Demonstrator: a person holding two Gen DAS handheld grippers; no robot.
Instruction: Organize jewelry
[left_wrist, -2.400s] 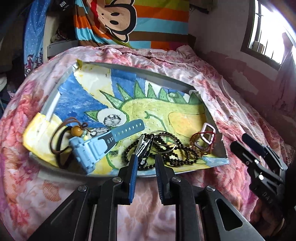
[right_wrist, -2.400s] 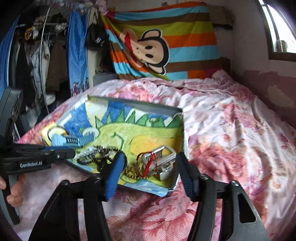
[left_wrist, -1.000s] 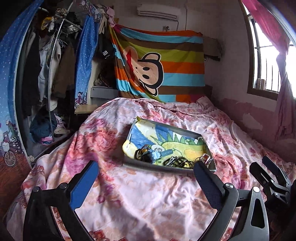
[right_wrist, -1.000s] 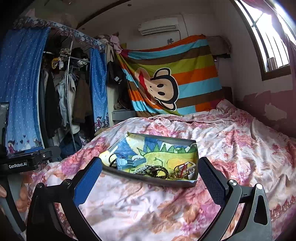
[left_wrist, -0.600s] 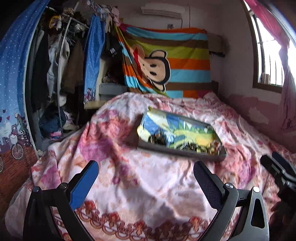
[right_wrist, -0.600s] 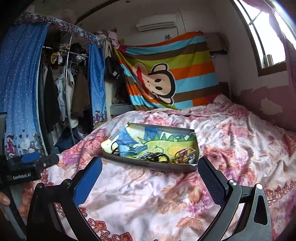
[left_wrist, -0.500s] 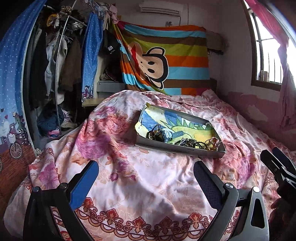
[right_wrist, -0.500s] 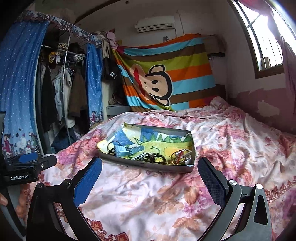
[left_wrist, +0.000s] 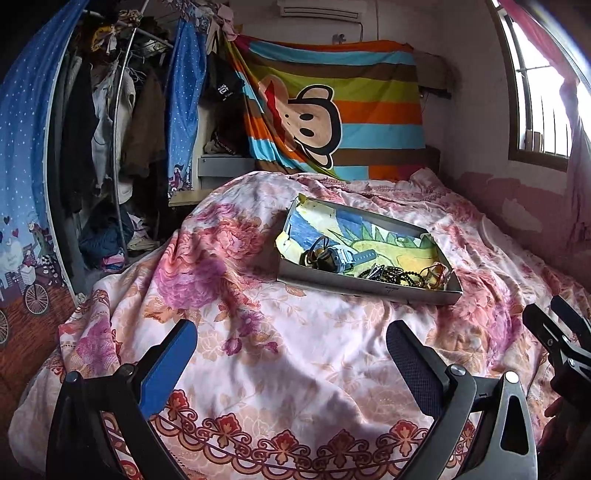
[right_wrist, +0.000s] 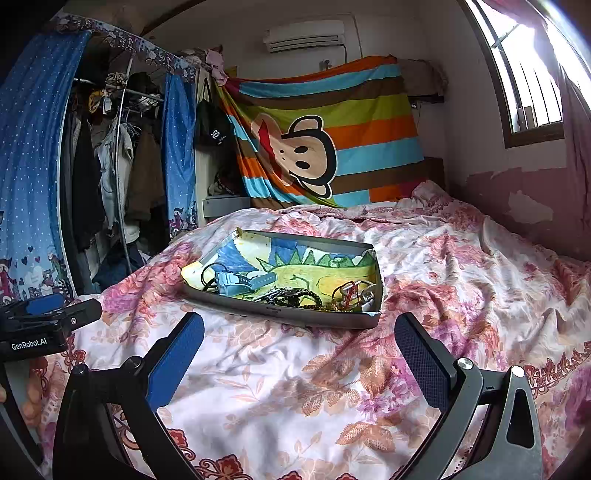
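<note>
You are standing back over the flowered bedspread (right_wrist: 280, 387), and the grey tray (right_wrist: 295, 316) lies well ahead of both tools, its long side running across your view. Inside, along the near wall, the jewelry sits in a row: a blue watch (right_wrist: 240, 282) toward the left, dark bead strands (right_wrist: 291, 295) in the middle, a red-and-metal tangle (right_wrist: 352, 291) at the right end. Your left gripper (left_wrist: 291, 363) and right gripper (right_wrist: 299, 354) both hold their jaws spread wide and empty. Judging by the views, your right gripper is squarer to the tray.
</note>
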